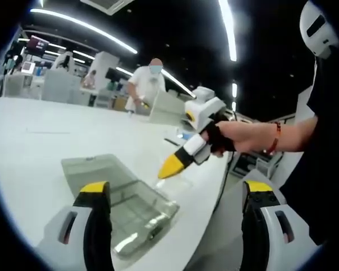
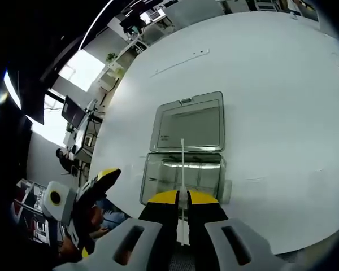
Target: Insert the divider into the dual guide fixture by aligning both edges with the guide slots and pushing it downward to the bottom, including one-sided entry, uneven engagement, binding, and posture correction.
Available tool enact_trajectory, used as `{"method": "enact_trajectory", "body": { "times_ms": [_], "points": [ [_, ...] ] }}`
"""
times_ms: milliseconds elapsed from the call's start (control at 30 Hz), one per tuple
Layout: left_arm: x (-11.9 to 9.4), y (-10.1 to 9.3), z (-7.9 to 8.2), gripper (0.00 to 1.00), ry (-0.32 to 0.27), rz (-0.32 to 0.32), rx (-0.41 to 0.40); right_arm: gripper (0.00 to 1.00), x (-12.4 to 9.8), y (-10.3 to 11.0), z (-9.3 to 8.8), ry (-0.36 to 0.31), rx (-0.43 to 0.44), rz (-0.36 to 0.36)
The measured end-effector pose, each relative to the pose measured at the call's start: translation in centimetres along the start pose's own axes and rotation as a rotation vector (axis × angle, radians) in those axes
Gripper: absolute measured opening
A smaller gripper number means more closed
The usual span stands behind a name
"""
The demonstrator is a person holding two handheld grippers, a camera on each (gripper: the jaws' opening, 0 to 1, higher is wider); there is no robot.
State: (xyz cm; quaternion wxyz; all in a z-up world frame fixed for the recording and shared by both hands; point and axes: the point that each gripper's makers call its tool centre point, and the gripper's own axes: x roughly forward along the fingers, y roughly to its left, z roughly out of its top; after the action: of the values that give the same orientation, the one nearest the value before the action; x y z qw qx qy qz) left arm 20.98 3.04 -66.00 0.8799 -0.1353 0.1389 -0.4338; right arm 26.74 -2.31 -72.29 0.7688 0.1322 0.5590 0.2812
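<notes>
The right claw (image 2: 182, 199) pinches the thin clear divider (image 2: 182, 164) by its edge and holds it above the clear box fixture (image 2: 183, 175) on the white tabletop (image 2: 271, 113); the left claw (image 1: 175, 189) is wide open and holds nothing; I think the step is lining up; next, both divider edges must meet the slots, then push straight down.

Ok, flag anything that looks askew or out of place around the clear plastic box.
Nothing stands out. The clear plastic box sits flat on the white table with its hinged lid laid open behind it. The thin translucent divider is pinched edge-on in the right gripper, over the box. The left gripper is open.
</notes>
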Motion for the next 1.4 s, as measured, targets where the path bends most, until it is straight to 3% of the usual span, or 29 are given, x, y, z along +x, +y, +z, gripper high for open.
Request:
{"method": "enact_trajectory", "body": {
  "times_ms": [733, 1400],
  "points": [
    [-0.3, 0.5, 0.3, 0.94, -0.006, 0.007, -0.019, 0.00, 2.0, -0.4, -0.9, 0.054, 0.056, 0.008],
    [-0.6, 1.2, -0.2, 0.93, 0.003, 0.023, -0.036, 0.00, 3.8, -0.7, -1.6, 0.090, 0.041, -0.006]
  ]
}}
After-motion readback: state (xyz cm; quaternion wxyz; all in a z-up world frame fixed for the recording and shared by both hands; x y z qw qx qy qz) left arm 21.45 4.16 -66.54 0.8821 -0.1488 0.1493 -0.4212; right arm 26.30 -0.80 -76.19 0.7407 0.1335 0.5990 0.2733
